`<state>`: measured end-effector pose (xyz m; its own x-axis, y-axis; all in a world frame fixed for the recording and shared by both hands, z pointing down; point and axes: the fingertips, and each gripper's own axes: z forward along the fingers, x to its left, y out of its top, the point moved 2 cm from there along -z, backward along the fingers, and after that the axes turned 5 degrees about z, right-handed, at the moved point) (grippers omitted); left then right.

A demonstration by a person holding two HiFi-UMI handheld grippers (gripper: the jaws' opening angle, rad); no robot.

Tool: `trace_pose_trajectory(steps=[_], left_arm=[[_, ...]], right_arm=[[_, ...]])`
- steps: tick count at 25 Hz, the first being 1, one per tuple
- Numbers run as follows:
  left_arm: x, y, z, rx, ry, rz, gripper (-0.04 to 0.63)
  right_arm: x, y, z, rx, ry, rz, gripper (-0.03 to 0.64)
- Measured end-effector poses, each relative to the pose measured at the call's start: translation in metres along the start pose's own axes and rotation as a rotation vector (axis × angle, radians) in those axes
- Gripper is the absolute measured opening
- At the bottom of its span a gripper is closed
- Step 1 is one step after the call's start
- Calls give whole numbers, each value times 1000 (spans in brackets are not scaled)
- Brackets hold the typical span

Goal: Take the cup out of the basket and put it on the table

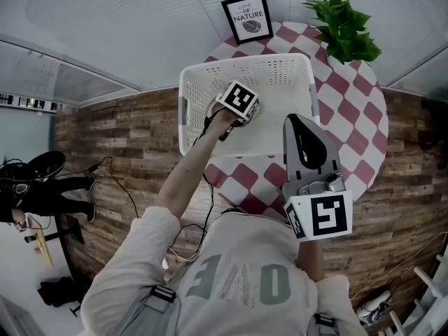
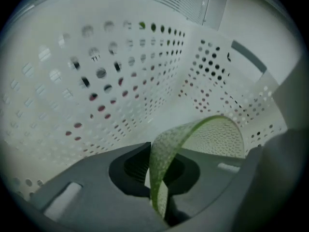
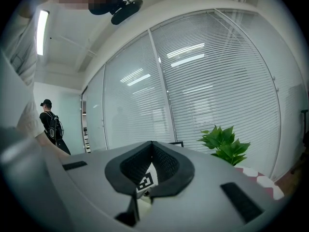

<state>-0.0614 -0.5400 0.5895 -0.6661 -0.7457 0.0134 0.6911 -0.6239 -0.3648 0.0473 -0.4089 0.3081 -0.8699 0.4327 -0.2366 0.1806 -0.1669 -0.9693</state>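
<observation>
A white perforated basket (image 1: 210,72) stands on the round red-and-white checked table (image 1: 350,117). My left gripper (image 1: 234,107) reaches down into it, and its marker cube hides most of the cup in the head view. In the left gripper view the jaws (image 2: 157,178) are shut on the thin wall of a pale cup with green speckles (image 2: 212,134), whose rim arcs up to the right. The basket's inner walls (image 2: 96,81) surround it. My right gripper (image 1: 297,124) is held over the table's near edge, pointing up. Its jaws (image 3: 152,146) are shut with nothing between them.
A potted green plant (image 1: 343,23) and a framed sign (image 1: 247,16) stand at the table's far edge, behind the basket. A person (image 1: 42,187) stands at the left on the wooden floor, where cables (image 1: 119,180) trail. Window blinds fill the back.
</observation>
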Motion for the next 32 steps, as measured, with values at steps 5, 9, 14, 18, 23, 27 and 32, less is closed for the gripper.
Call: trace_pose_trajectory(steps=[5,9,14,18,23,27,32], left_arm=[[15,44,-57,-195,121,-10,21],[13,77,-122,-424,169,-40,21],[-4,94,-207,-674,248,3,23],[-21,90,-276,-877,323,10,21],[-43,67,-342,-1109,383,4,21],[-59,46,-380,-1267,480,-15,21],[-77,10,-396,-1385,577,-11,21]], right_arm=[[14,8,0,-4,11,-39,9],[24,18,-3,-14,11,-78,9],[36,27,-5,-27,0,-124,9],[51,34,-7,-48,1,-157,9],[62,37,-9,-71,-2,-181,9],[66,42,-10,-92,-1,-189,9],[71,37,-14,-100,-10,-187,9]])
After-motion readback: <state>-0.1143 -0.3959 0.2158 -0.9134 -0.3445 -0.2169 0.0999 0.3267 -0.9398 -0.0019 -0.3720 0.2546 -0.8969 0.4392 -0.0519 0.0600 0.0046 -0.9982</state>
